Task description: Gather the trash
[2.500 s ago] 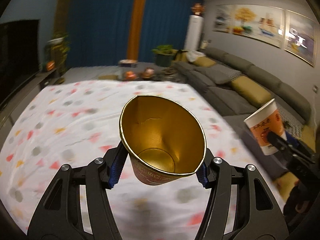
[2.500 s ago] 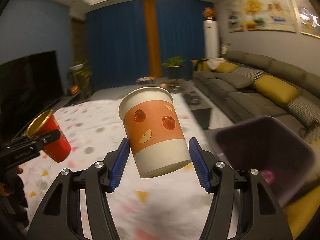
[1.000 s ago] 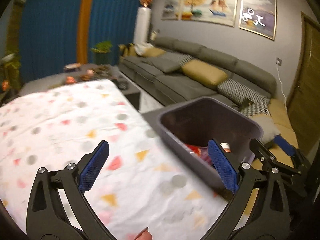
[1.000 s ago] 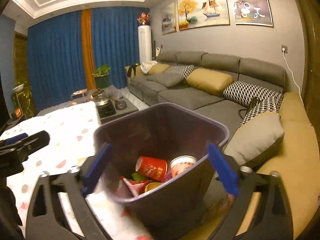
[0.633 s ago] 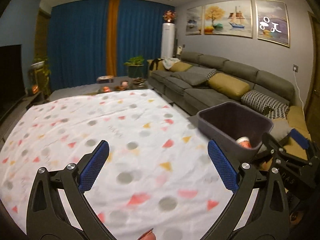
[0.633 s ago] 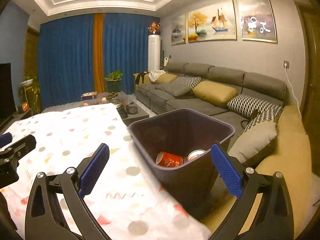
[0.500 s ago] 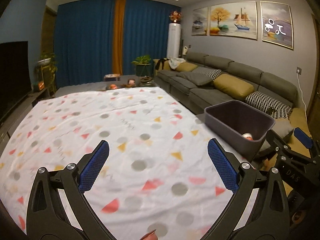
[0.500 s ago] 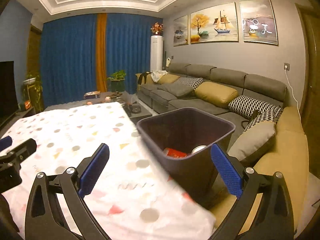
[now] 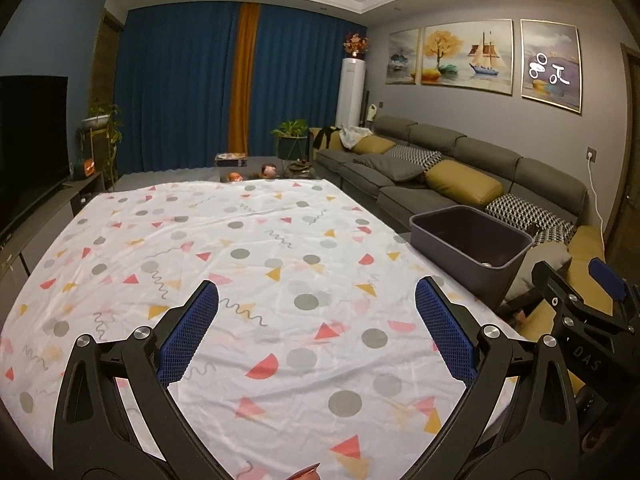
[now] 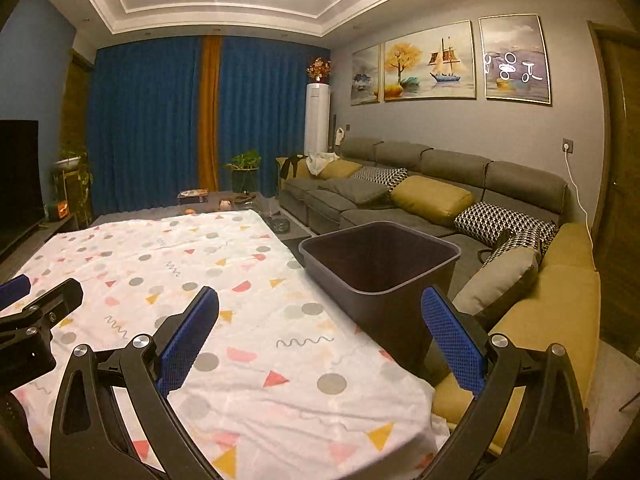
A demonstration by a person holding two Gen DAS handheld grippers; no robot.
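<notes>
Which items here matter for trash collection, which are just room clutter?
Job:
dark trash bin, beside the table
left gripper, open, empty
right gripper, open, empty

Clutter:
patterned tablecloth
grey sofa
yellow cushion
potted plant
TV

Left wrist: above the patterned tablecloth (image 9: 280, 264), facing the curtains (image 9: 180, 92).
Right wrist: nearer the bin (image 10: 400, 280) and sofa (image 10: 460, 184).
Shared: tablecloth, bin, sofa.
</notes>
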